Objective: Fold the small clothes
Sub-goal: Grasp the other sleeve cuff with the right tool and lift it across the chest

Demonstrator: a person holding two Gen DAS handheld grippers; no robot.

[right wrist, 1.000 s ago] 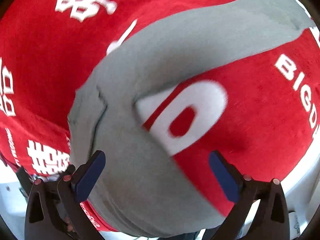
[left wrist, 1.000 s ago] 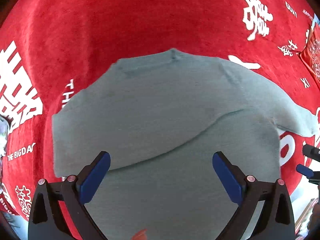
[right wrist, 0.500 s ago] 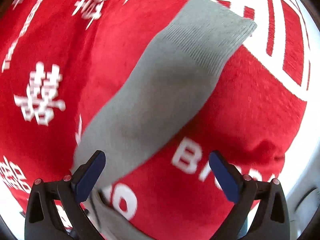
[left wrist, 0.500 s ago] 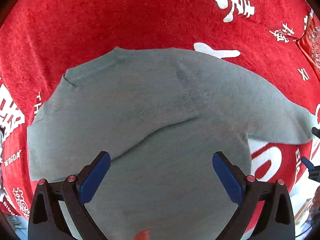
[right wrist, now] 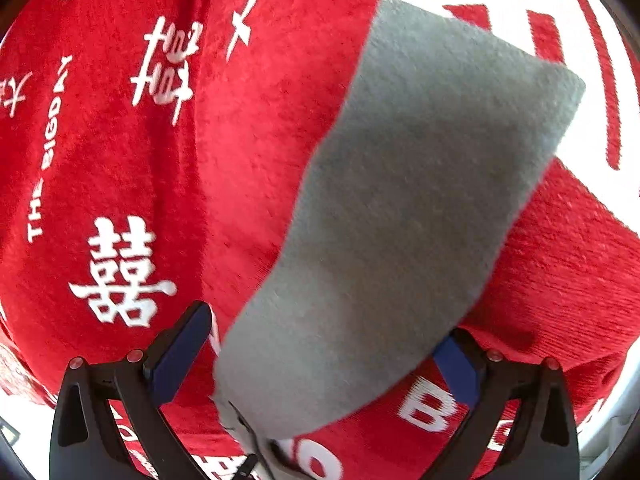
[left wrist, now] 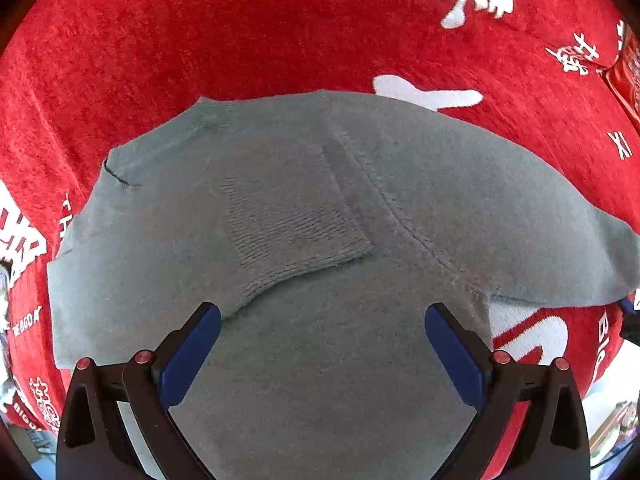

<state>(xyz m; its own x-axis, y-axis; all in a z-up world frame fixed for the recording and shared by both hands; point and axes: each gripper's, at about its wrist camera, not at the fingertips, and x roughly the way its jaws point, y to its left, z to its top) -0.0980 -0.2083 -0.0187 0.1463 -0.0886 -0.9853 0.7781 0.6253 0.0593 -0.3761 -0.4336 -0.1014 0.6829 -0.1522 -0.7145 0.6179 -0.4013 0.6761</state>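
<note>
The grey sweater [left wrist: 304, 280] lies flat on a counter covered by a red cloth [left wrist: 200, 40] with white lettering. Going by the left wrist view, the fold is partly made. At nine o'clock the sweater's left side ends in a straight edge, and one sleeve has already been laid across the chest, its ribbed cuff [left wrist: 296, 232] resting near the middle of the body. At three o'clock the other sleeve [left wrist: 520, 216] is spread out sideways over the cloth, unfolded. So one sleeve looks done; the second sleeve and the fold of the body are left, as far as I can judge.

The left tongs [left wrist: 320, 344] hang over the lower body of the sweater, looking straight down on it, the blue pads [left wrist: 192, 352] wide apart and empty. Whether they brush the knit is hard to say from this angle.

In the right wrist view the outstretched sleeve [right wrist: 400, 220] runs from six o'clock up toward one o'clock, where its cuff end lies on the red cloth [right wrist: 160, 180]. The right tongs [right wrist: 320, 356] are tilted down along it and straddle the sleeve near its shoulder end: the left pad [right wrist: 180, 352] stands clear of the fabric, the right pad [right wrist: 456, 368] is partly hidden by the sleeve's edge. The jaws are closing with the sleeve between them, but nothing is pinched yet. The picture is slightly blurred here, so contact on the hidden side is uncertain.
</note>
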